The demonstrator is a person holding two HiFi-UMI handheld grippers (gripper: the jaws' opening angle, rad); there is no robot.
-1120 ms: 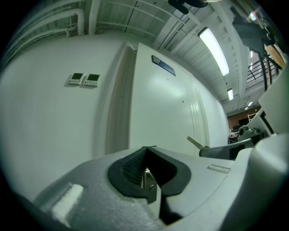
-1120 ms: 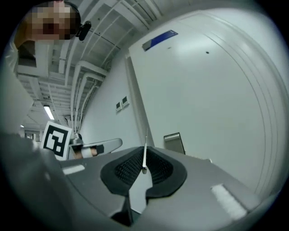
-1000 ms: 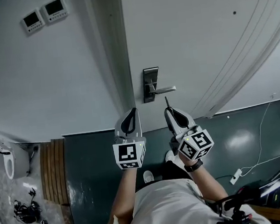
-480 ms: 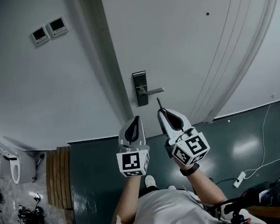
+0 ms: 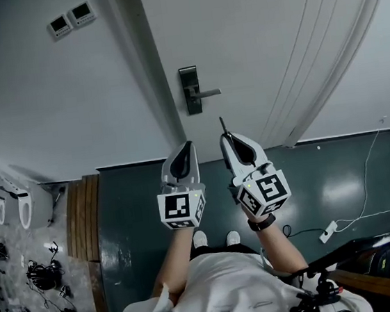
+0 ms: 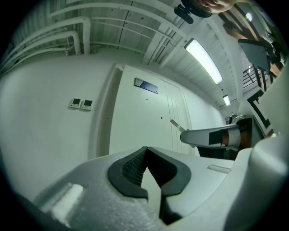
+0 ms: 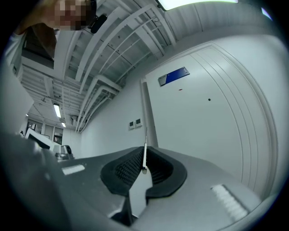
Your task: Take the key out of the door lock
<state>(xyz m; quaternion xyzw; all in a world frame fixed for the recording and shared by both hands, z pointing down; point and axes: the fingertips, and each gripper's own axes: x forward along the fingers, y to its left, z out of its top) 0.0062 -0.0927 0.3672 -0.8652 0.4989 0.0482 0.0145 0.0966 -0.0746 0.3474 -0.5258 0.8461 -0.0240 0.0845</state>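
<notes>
Right gripper [image 5: 225,136]: clenched on the key [image 7: 144,153]. The pads pinch the key's wide end, and the thin blade sticks out past the jaw tips, pointing at the door [image 5: 259,39].
Grip rationale: holding the key by its head leaves the blade free and in line with the jaws, which suits a straight pull along the keyhole axis.
Key location: between the right jaws, in the air, well apart from the lock [image 5: 189,89]. No part of it touches the lock plate.
Lock: a dark plate on the door's edge, with its lever [image 5: 207,93] level and pointing right. No key shows in it from the head view, though the keyhole is too small to make out.
Left gripper [image 6: 145,155]: jaws together, nothing between them. It is held beside the right gripper at about the same height and does no work on the key.
Left gripper rationale: probably parked close and shut so that it stays off the lever and out of the right gripper's way.
Stance: the person stands back from the door, both grippers raised between body and lock.
Task progress: judged complete or nearly so, since the key is clear of the lock and securely held.
Risk: the grip is narrow and on thin metal, so a knock against the door could twist the key in the pads.
</notes>
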